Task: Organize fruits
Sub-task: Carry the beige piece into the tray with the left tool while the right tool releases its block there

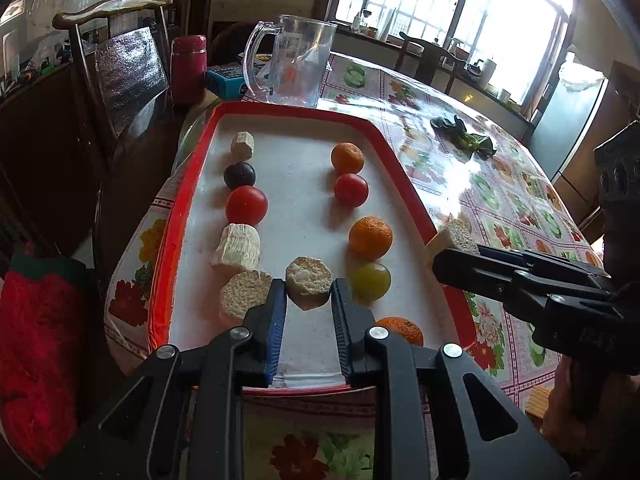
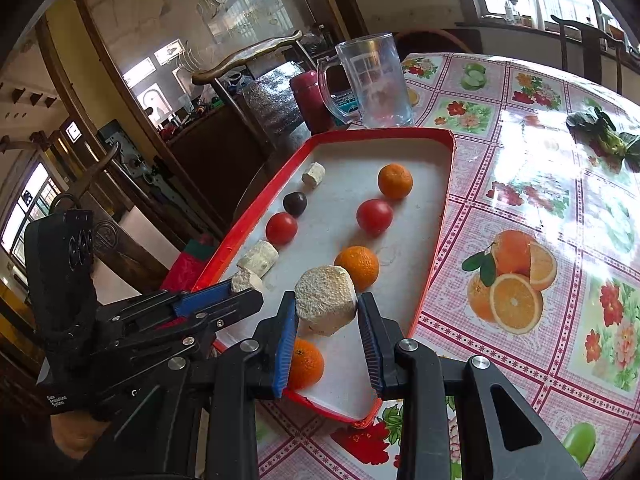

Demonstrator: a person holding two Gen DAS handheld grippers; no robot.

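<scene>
Left claw [image 1: 309, 296]: clamped on a pale chunk [image 1: 309, 282] over the near end of the tray [image 1: 404, 184]. Whether this chunk touches the tray floor cannot be told.

Right claw [image 2: 326, 316]: clamped on a second pale chunk [image 2: 326, 304], held at the tray's right side, near the rim.

Tray: red rim, white floor, resting on the surface [image 1: 500, 208], which carries a flower-and-fruit cloth.

Tray contents, right row, near to far:
- near orange [image 1: 400, 330], at the near end, partly hidden by the left claw
- yellow-green fruit [image 1: 370, 280]
- middle orange [image 1: 370, 238], just behind the yellow-green fruit
- right tomato [image 1: 351, 189]
- far orange [image 1: 347, 157], just behind the right tomato

Tray contents, left row, near to far:
- cut chunk [image 1: 244, 294], just beside the left claw's finger
- long chunk [image 1: 238, 250], touching the cut chunk
- left tomato [image 1: 246, 205]
- dark fruit [image 1: 239, 175]
- small chunk [image 1: 243, 145]

Beyond the tray's far rim: a clear jug [image 1: 292, 60], a blue box [image 1: 224, 78] and a red flask [image 1: 188, 68]. Leafy greens [image 1: 464, 136] lie on the surface to the right, well apart from the tray.
</scene>
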